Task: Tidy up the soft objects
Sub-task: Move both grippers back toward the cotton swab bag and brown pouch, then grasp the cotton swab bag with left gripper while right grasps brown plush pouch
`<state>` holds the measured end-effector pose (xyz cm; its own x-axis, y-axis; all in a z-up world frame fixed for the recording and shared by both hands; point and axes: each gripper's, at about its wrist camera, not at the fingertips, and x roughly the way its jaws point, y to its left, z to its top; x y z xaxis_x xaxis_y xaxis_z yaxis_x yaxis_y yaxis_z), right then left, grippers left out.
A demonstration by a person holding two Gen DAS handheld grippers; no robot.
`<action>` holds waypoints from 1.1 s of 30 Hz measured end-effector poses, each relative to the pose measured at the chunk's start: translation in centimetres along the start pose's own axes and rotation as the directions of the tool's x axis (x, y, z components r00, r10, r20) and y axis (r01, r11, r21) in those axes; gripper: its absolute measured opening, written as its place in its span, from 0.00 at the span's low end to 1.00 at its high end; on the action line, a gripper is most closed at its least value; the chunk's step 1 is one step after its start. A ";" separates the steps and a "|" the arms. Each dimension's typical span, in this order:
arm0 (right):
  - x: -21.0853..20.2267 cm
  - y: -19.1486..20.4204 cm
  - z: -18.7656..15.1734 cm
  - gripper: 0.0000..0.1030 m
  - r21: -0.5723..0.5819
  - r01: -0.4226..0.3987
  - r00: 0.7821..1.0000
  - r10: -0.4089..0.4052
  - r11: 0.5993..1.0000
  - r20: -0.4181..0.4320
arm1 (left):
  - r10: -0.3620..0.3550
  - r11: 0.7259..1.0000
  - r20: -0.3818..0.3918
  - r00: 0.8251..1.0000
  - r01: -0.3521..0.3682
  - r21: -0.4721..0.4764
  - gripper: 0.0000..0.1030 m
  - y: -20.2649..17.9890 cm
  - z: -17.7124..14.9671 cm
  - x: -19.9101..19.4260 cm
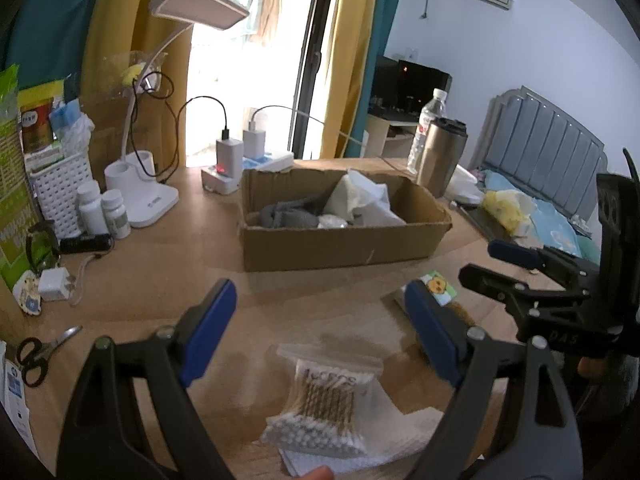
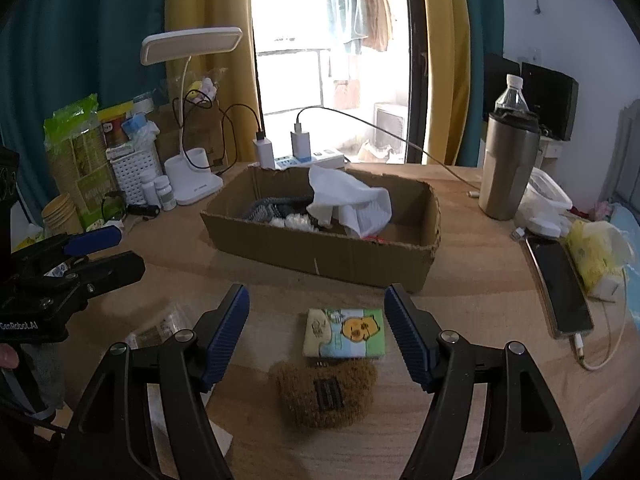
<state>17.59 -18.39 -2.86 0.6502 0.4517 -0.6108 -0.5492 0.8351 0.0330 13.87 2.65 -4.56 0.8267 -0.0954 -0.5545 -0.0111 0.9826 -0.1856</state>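
The left gripper hung wide open and empty over a bag of cotton swabs lying on a white cloth at the near edge of the counter. The right gripper, also open and holding nothing, straddled a small cartoon pouch touching a brown fuzzy piece. Each would do best to drop squarely, pinch at mid-body, then carry to the cardboard box at the far side.
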 end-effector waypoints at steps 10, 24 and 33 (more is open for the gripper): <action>0.3 -0.2 -1.7 0.71 0.012 -0.003 1.000 0.003 1.000 -0.024 | -0.003 1.000 -0.032 0.999 0.003 -0.005 0.85 -0.1 -1.9 0.4; 1.6 -0.5 -4.4 0.71 0.039 -0.012 0.997 0.015 0.999 -0.077 | -0.001 1.000 -0.093 0.996 0.000 -0.005 0.85 0.0 -4.6 2.1; 2.3 -0.4 -5.3 0.72 0.044 -0.014 0.994 0.018 0.999 -0.105 | 0.001 1.000 -0.134 0.991 0.001 0.014 0.85 -0.4 -5.7 2.8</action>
<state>16.53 -19.33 -8.49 0.5812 0.4312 -0.6901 -0.5344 0.8418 0.0760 13.01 1.10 -10.68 0.7438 -0.1154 -0.6584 -0.0023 0.9845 -0.1752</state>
